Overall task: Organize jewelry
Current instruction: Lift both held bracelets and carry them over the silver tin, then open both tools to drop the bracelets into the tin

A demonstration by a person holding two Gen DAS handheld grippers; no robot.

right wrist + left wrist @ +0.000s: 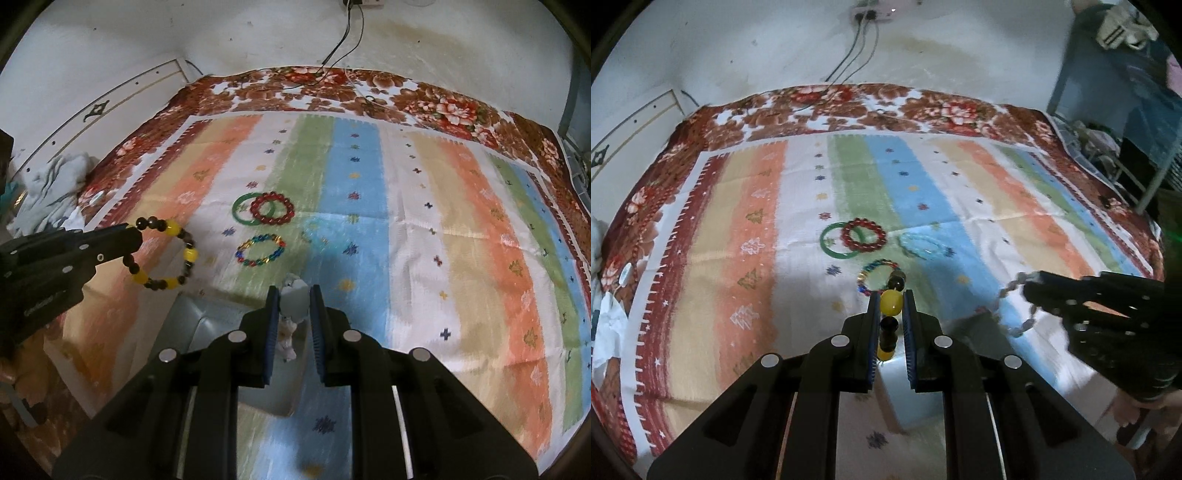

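- My left gripper (891, 306): closed on yellow-and-dark bead bracelet (166, 254).
- My right gripper (292, 306): closed on grey bracelet (1015, 310).
- Step: carrying both; next, judged, needs lowering into grey box (207, 325).

We look down along each gripper's fingers at the striped cloth (849, 177) (both views share its middle).

bracelets (263, 209) ahead, box (207, 317) perhaps below
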